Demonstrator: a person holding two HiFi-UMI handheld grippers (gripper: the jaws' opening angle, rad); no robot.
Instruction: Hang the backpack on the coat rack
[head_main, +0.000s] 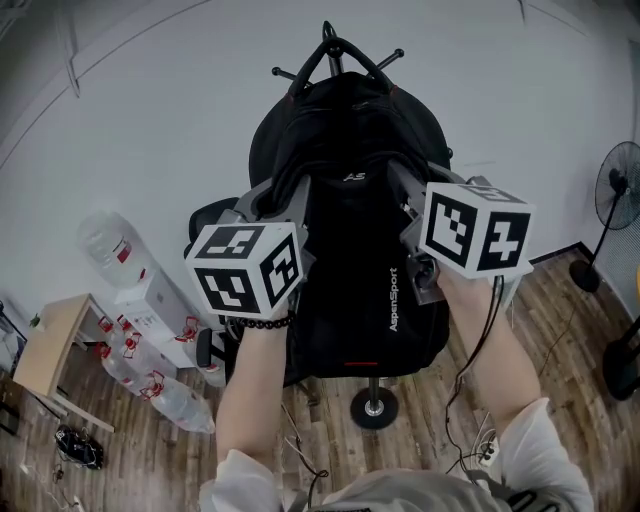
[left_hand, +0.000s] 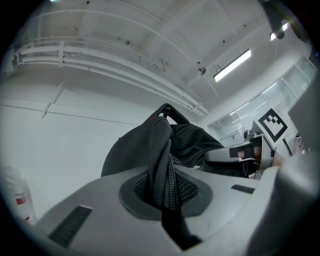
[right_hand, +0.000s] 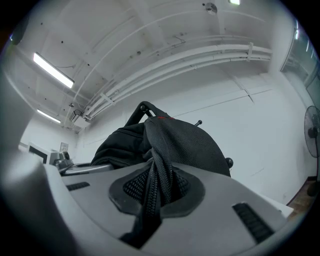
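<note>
Head view shows the backpack (head_main: 350, 250) at centre, top by the coat rack (head_main: 329, 33) at 12 o'clock — left gripper (head_main: 285, 192) at 9, right gripper (head_main: 405, 185) at 3, jaws clenching a shoulder strap (left_hand: 162, 155) each.

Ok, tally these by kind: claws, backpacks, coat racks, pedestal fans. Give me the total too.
claws: 2, the left claw and the right claw, both shut on the backpack
backpack: 1
coat rack: 1
pedestal fan: 1 (a dark thing at the head view's right edge is too cropped to name)
total: 5
</note>
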